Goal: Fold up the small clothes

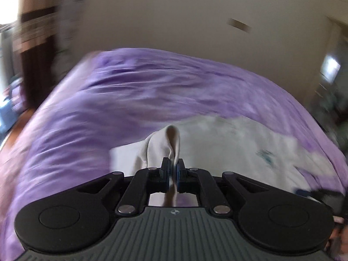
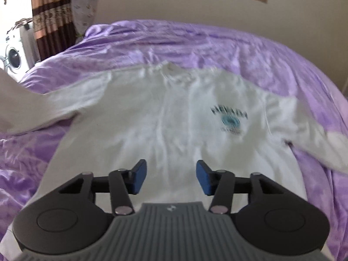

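Observation:
A white long-sleeved shirt (image 2: 169, 117) with a blue chest print (image 2: 229, 119) lies face up on a purple bedspread (image 2: 217, 43), collar at the far side. My right gripper (image 2: 171, 177) is open and empty, hovering over the shirt's lower middle. My left gripper (image 1: 173, 169) is shut on a bunched fold of the white shirt (image 1: 167, 145), which I take to be the left sleeve, lifted off the bed. The lifted sleeve shows at the left edge of the right wrist view (image 2: 19, 106). The left wrist view is motion-blurred.
The purple bedspread (image 1: 108, 100) covers the whole bed. A beige wall (image 2: 174, 2) is behind it. A striped curtain (image 2: 52, 15) and a washing machine (image 2: 13, 54) stand at the far left. Dark furniture (image 1: 335, 100) is at the right.

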Available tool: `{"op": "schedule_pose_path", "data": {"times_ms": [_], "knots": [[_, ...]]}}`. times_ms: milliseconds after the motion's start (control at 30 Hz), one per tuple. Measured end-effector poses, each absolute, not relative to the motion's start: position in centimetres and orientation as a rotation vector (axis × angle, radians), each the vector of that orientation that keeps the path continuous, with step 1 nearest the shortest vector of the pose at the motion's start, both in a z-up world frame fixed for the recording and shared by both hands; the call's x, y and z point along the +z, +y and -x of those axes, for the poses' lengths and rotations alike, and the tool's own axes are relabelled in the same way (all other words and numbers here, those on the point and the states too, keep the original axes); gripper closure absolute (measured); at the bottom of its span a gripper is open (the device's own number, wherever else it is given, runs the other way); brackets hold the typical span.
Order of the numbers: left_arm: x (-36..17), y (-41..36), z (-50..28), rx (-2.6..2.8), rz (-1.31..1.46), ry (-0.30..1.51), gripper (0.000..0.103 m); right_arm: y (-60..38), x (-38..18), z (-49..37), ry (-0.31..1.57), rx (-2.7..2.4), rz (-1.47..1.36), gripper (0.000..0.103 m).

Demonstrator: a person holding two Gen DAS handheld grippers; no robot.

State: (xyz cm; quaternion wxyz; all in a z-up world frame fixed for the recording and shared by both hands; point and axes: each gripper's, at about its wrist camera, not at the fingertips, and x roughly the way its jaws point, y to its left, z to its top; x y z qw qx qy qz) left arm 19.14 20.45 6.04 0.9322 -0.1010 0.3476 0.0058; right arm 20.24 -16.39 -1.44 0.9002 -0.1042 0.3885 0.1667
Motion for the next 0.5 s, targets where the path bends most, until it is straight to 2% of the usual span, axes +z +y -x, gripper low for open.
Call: {"op": "schedule_pose_path", "data": {"times_ms": [100,200,400,467,500], "knots": [[4.3,15.8,-22.8,-0.085,0.197,0.752,0.098,-15.5,-1.1,-20.3,0.775,0.373,0.227,0.064],[1.5,12.6,-26.0,-0.161,0.223,0.798,0.098,-15.2,-1.2,-20.9,0.784,0.369,0.230,0.076],[-6.4,9.2,-30.8,-0.240,0.252,0.957,0.097,-16.6,-2.8,-22.6,0.849,0.352,0.187,0.076],[-8.4,8.9,-31.9,-0.264,0.271,1.000,0.091,-17.1,-3.6,-23.3,0.872,0.349,0.172,0.076],[-9.0,8.7,-32.2,-0.267,0.273,1.016,0.077,-17.4,-4.0,-23.7,0.887,0.350,0.155,0.076]]}}
